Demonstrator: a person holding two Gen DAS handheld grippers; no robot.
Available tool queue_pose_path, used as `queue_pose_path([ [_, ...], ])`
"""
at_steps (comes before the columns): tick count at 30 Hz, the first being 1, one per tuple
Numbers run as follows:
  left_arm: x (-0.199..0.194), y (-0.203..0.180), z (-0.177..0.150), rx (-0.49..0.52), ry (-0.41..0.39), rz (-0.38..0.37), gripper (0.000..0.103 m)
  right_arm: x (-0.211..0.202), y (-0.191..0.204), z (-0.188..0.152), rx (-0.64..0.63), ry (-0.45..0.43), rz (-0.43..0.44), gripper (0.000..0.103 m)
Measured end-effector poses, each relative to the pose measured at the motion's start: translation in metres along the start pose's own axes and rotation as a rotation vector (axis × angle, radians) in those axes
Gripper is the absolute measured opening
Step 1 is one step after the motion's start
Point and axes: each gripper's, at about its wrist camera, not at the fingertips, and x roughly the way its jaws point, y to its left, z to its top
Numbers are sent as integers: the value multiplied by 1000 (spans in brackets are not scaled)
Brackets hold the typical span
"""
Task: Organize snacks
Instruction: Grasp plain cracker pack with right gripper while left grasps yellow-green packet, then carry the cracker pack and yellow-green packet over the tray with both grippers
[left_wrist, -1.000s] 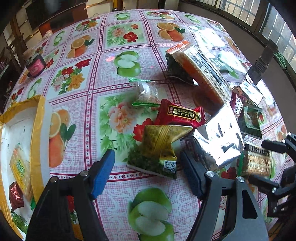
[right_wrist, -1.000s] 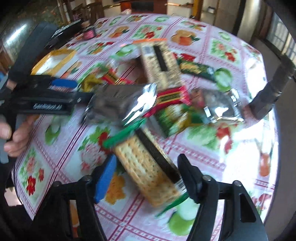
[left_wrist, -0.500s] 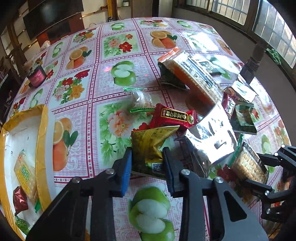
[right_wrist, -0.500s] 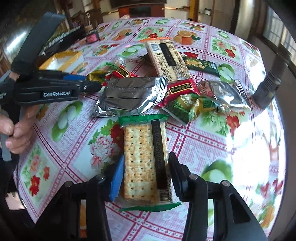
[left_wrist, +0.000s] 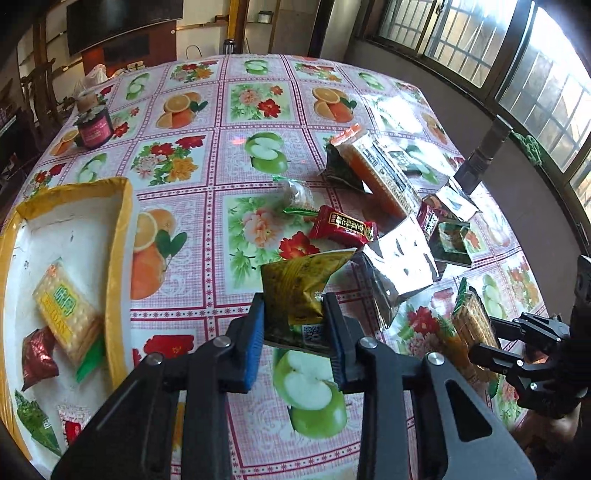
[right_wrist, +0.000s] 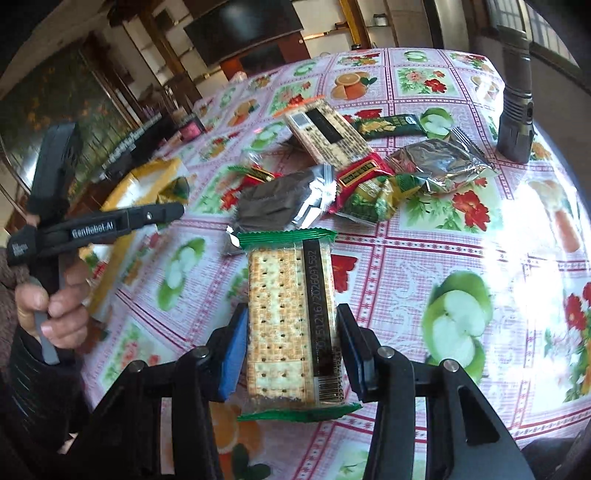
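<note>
Both grippers have just been closing on snacks. Left wrist view: left gripper (left_wrist: 293, 332) clamps the gold packet (left_wrist: 299, 291), lifted off the tabletop (left_wrist: 207, 218); the tray (left_wrist: 118, 236) lies to its left, nearer this hand. Right wrist view: right gripper (right_wrist: 291, 350) grasps the cracker pack (right_wrist: 288, 314), long axis pointing away.

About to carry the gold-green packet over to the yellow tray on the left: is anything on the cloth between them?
Nothing visible. The left gripper pinches the gold-green packet; between it and the yellow tray lies only bare tablecloth. The snack pile sits right.
</note>
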Motion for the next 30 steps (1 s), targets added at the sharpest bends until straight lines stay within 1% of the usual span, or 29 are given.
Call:
queue_pose_path([
  [3, -13, 0, -5, -13, -17, -2, 32, -4, 4, 1, 23, -31, 42, 46],
  [11, -55, 15, -19, -69, -77, 33, 32, -3, 30, 9, -2, -51, 84, 46],
  [19, -90, 44, -34, -128, -131, 114, 32, 3, 80, 18, -68, -68, 143, 46],
  [21, -98, 54, -40, -145, -143, 154, 32, 8, 92, 19, -88, -68, 155, 46],
  [24, -106, 65, -46, -167, -151, 166, 32, 14, 107, 20, -104, -62, 175, 46],
  [27, -112, 77, -52, -186, -156, 196, 32, 22, 120, 23, -124, -46, 186, 46],
  [30, -116, 87, -56, -200, -163, 232, 32, 23, 135, 23, -145, -56, 202, 46],
])
